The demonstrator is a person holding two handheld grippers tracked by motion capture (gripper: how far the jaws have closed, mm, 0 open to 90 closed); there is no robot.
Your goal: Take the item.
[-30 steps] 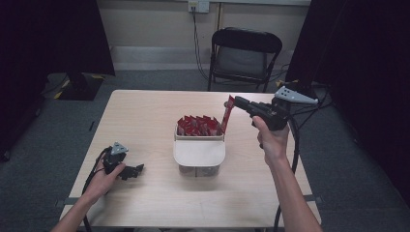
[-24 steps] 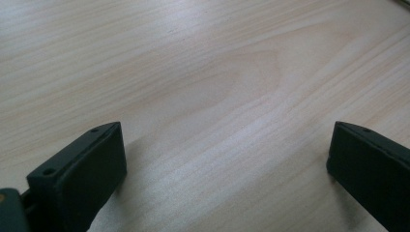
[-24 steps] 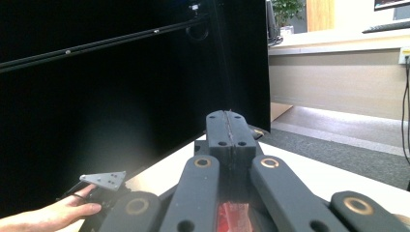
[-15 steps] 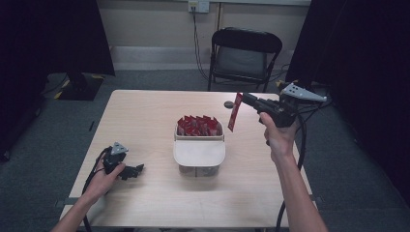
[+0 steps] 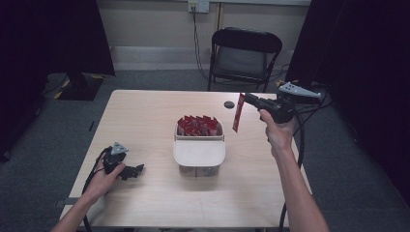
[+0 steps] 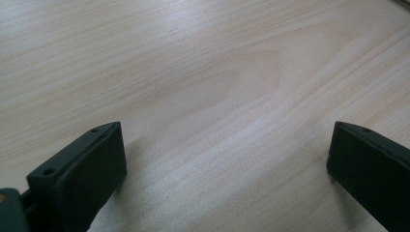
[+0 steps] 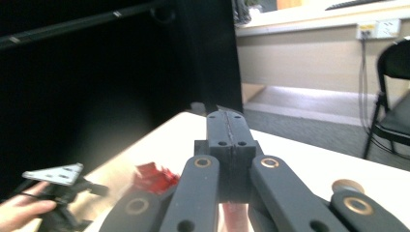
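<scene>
A white box (image 5: 199, 153) stands mid-table, its far part packed with several red packets (image 5: 198, 125). My right gripper (image 5: 244, 98) is held in the air to the right of the box, pointing left, shut on the top of one red packet (image 5: 237, 113) that hangs straight down. In the right gripper view the jaws (image 7: 227, 123) are pressed together, and the red packets (image 7: 154, 178) in the box lie below left. My left gripper (image 5: 138, 170) rests on the table at the front left, open; its jaws (image 6: 225, 164) stand wide over bare wood.
A small dark round disc (image 5: 229, 104) lies on the table behind the hanging packet. A black folding chair (image 5: 246, 53) stands beyond the far edge. Cables trail from both grippers. Dark curtains flank the room.
My right gripper has carried the red packet to the right, away from the box, so it now hangs clear of the box's rim. The left hand has stayed still.
</scene>
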